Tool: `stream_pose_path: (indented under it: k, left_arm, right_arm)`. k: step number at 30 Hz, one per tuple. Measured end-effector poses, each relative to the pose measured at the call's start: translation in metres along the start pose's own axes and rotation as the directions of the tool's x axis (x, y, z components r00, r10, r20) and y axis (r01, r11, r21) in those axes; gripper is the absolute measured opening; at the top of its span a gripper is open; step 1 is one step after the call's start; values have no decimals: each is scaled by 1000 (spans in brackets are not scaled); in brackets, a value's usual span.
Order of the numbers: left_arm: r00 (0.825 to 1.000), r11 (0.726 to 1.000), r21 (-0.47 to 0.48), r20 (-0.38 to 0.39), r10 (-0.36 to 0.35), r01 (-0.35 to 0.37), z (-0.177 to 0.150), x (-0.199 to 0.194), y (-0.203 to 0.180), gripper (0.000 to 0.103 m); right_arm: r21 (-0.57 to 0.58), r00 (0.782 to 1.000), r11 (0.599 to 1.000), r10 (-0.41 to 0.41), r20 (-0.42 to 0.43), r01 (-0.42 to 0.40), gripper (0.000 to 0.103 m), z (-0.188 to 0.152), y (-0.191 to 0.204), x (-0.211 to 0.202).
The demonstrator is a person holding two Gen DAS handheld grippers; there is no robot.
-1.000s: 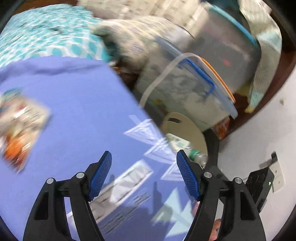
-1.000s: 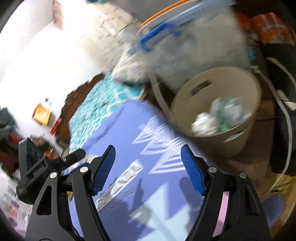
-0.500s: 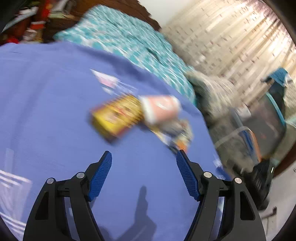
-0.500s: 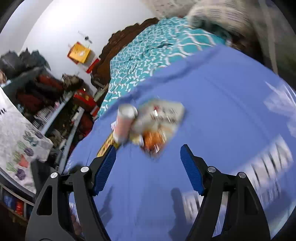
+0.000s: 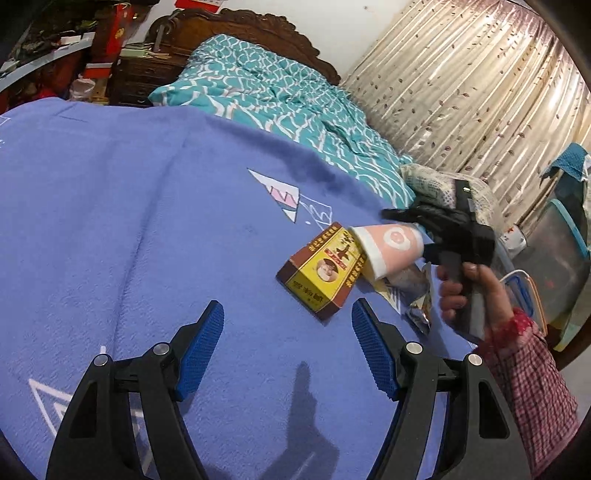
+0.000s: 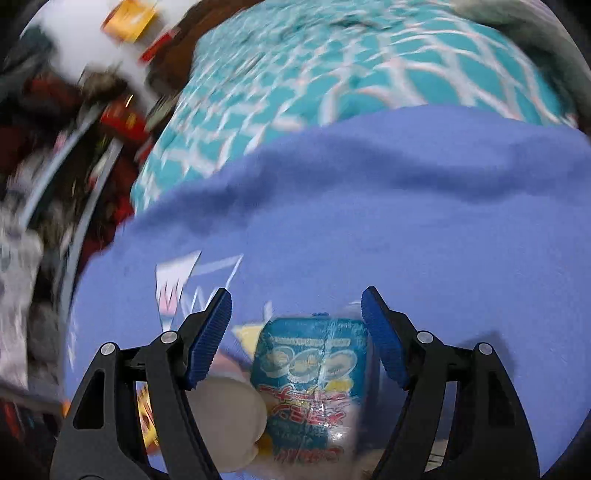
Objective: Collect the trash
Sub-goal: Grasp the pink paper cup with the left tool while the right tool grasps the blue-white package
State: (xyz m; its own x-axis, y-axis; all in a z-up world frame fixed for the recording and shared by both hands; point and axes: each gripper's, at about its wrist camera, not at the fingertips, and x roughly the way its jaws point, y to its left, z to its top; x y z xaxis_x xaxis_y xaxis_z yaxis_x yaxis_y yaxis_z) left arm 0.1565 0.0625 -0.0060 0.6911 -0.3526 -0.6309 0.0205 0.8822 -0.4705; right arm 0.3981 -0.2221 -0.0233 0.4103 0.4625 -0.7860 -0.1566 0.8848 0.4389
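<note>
A: What is filling most of the frame?

B: A blue blanket (image 5: 147, 206) is covering the bed from the left edge to the lower middle of the left wrist view. Behind it, toward the upper centre, a teal patterned quilt (image 5: 280, 96) is lying against a carved wooden headboard (image 5: 236, 26), and a beige curtain (image 5: 461, 85) is hanging in the upper right.

A: And the trash?

B: It is sitting in a small pile right of centre on the blanket. A yellow and brown box (image 5: 325, 273) is lying flat, a pink paper cup (image 5: 388, 247) is lying on its side with its rim over the box's right corner, and a snack wrapper (image 5: 413, 291) is lying under the cup.

A: How are the jaws standing?

B: The left gripper (image 5: 288, 347) is hovering open over bare blanket, just below the box, holding nothing. The right gripper (image 6: 295, 332), held by a hand (image 5: 469, 291) in a checked sleeve (image 5: 524, 376), is also open; in its own blurred view the wrapper (image 6: 314, 376) is lying between its jaws at the bottom centre, with the cup (image 6: 229, 421) at the lower left. Whether the pads are touching the wrapper, I cannot tell.
</note>
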Motion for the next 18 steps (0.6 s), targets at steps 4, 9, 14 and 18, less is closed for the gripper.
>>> stream_pose_path:
  k: [4,9,14,18]
  left_arm:
    - [1000,1000,15,13,-14,14,0,0,-6,68]
    - [998,998,24,3,-57,57,-4,-6,-13,68]
    - [995,994,45,-21,-96,97,-12,-17,-21,68]
    - [993,994,47,-64,-95,98,-27,-27,-19,69]
  right_arm:
    - [-218,992,970,93,-89,-111,74,-54,47,-13]
    - [-309,965,917,214,-149,-252,74,-139,78,-55]
    - [-256,967,940,247,59,-224,75,-173,50,-122]
    - [-115,956,977,199,213,-178,75,-181,2,-156]
